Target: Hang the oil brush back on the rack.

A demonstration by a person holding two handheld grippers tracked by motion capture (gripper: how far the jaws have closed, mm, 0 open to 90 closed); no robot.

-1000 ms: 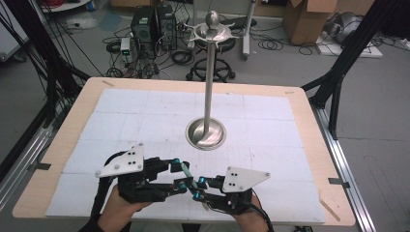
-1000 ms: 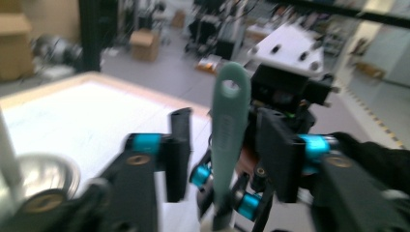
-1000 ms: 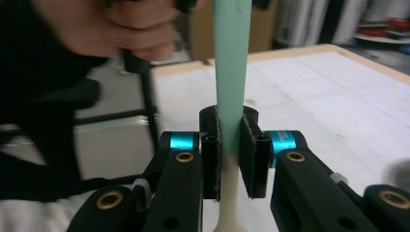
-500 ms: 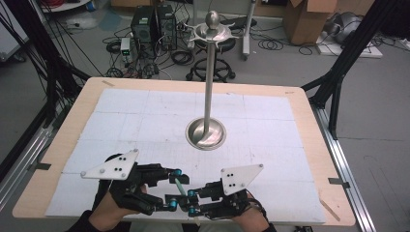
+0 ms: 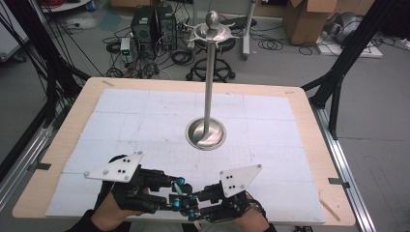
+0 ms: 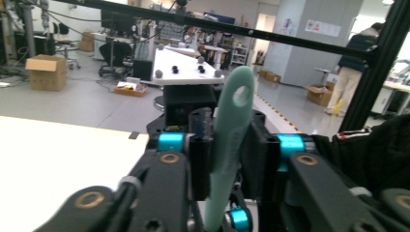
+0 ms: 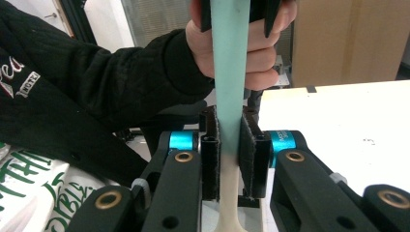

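A pale green utensil handle [image 6: 231, 125] with a hole near its tip stands between the left gripper's [image 6: 227, 145] jaws. Those jaws have just been closing and now press on it. The same handle [image 7: 229, 72], green fading to cream lower down, runs through the right gripper [image 7: 227, 150], which is shut on it. Farther up that handle the left gripper and the hand holding it grip the same piece. In the high view the left gripper [image 5: 180, 193] and right gripper [image 5: 194, 207] meet tip to tip at the table's near edge.
A tall metal stand [image 5: 209, 87] rises from a round base [image 5: 206, 134] in the middle of the white mat [image 5: 135, 121]. Black frame posts flank the wooden table [image 5: 309, 125]. Computers, cables and boxes lie on the floor beyond.
The left gripper's jaws have drawn together onto the green handle. Both hands stay at the near edge, and the right gripper keeps its grip.
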